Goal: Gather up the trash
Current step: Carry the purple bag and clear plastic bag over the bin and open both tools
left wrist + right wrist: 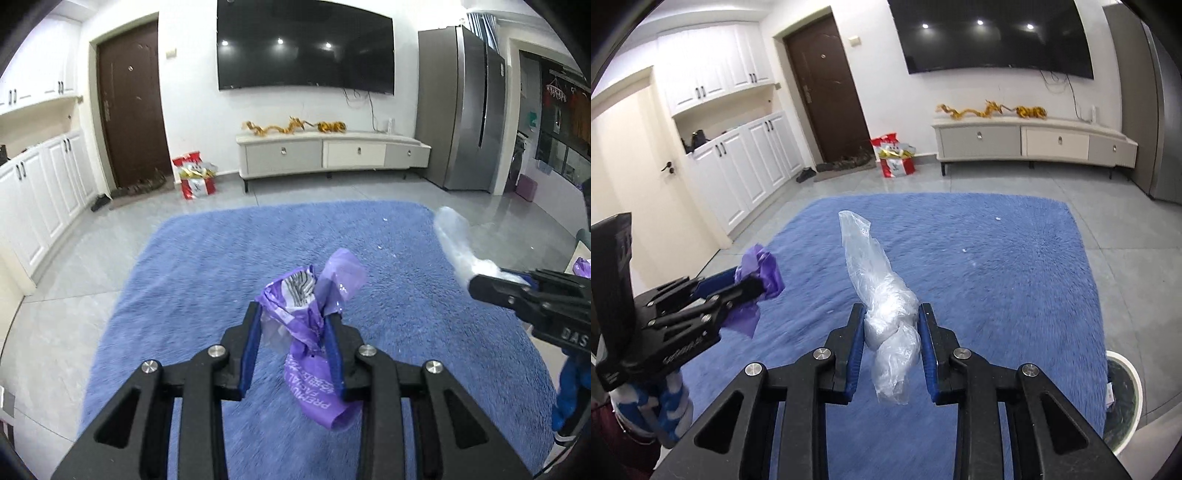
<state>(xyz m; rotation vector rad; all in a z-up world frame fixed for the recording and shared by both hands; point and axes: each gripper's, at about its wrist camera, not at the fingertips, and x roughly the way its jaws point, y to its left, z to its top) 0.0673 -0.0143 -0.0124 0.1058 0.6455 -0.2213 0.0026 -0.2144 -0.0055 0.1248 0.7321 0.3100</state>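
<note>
My left tongs (pixel 293 319) pinched a crumpled purple tissue wrapper (pixel 314 325), held up in the air above the blue shag rug (pixel 207 266). To their right, my right tongs (pixel 892 317) were clamped on a knotted clear plastic bag (pixel 882 295), also off the rug. At the far right, a white-rimmed trash bin (pixel 1134 398) stood on the grey tile floor (pixel 1126 236) just beside the rug's edge.

Crumpled purple wrapper (pixel 314 317) pinched upright between my left pads, knotted clear plastic bag (pixel 886 314) clamped between my right, both above the rug
</note>
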